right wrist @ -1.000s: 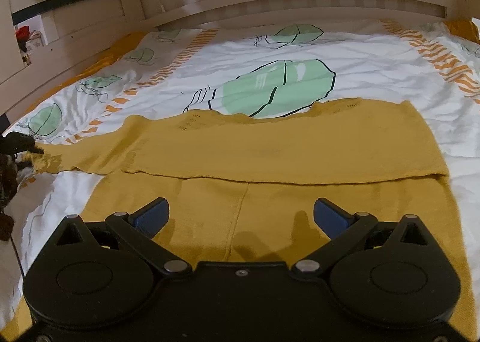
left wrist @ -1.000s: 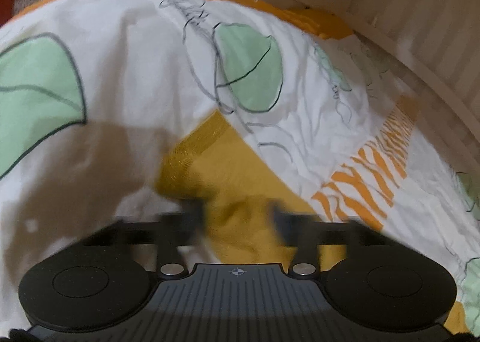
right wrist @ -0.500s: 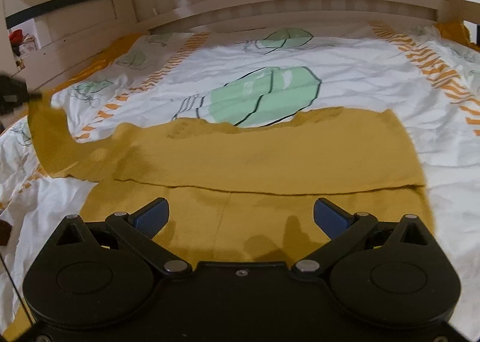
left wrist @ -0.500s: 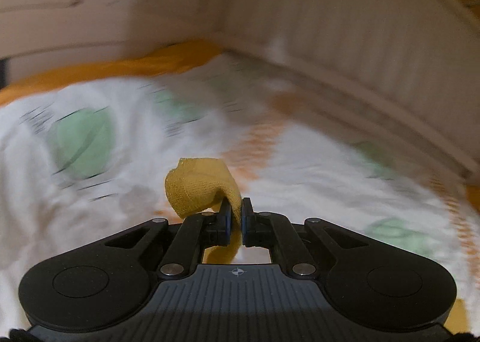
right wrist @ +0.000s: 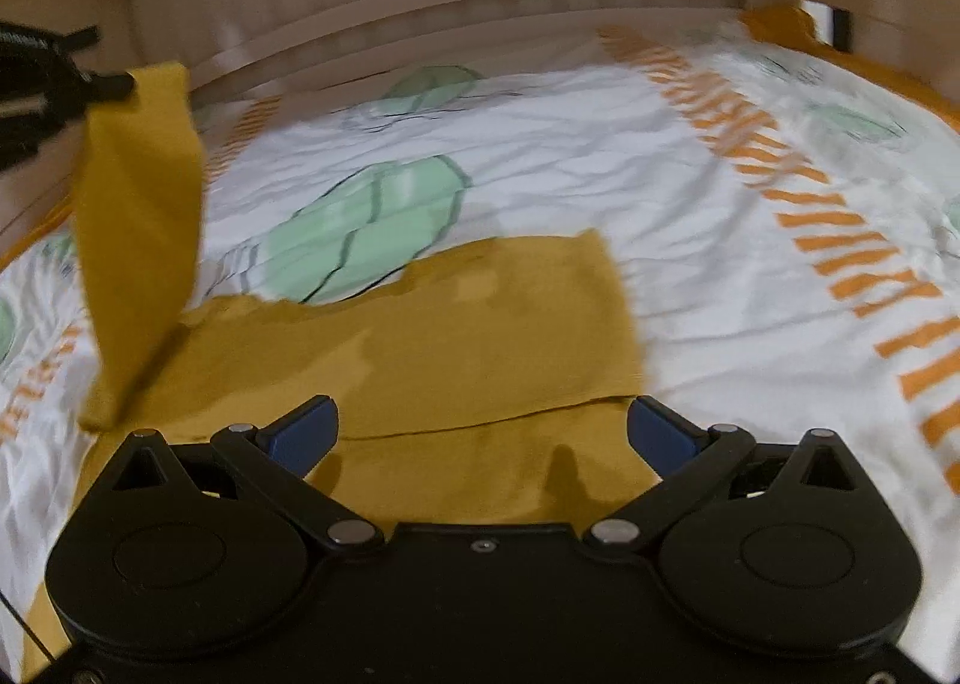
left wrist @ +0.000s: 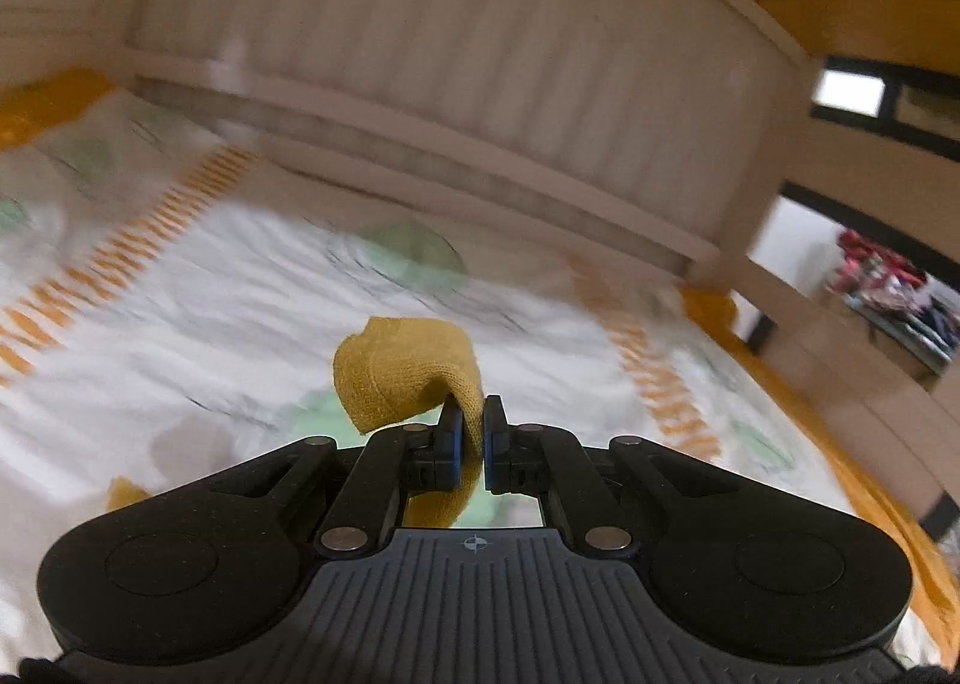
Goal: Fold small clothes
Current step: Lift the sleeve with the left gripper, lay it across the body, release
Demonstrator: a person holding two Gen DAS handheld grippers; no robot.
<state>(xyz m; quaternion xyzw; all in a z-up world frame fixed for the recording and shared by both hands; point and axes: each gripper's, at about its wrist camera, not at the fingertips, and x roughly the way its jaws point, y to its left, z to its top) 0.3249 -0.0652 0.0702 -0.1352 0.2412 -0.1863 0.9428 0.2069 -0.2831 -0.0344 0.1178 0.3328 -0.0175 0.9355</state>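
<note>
Item: mustard knit garment (right wrist: 480, 336), spread on a white patterned bedsheet (right wrist: 690, 192), its body lying directly ahead of and partly beneath the right gripper (right wrist: 480, 432). One sleeve (right wrist: 141, 216) is lifted clear of the sheet, hanging as a tall band up and to the left of that tool; its cuff (left wrist: 408, 378) is pinched by the left gripper (left wrist: 471, 438), whose jaws are clamped tight on the fabric, a curl of knit standing just above the fingertips. Right gripper: jaws spread wide, grasping nothing, poised over the near hem. Surroundings: slatted wooden headboard (left wrist: 480, 54) beyond the sheet, far ahead of both tools; background blurred. Step in hand, as judged: folding the raised sleeve across the body. Handling notes: carry the cuff over and toward the garment's far side, low enough that the sleeve lays down flat rather than twisting; keep the clamp firm until the cuff rests on the body panel, then release. The free tool could press the body near the shoulder, so the soft knit does not drag or bunch.
</note>
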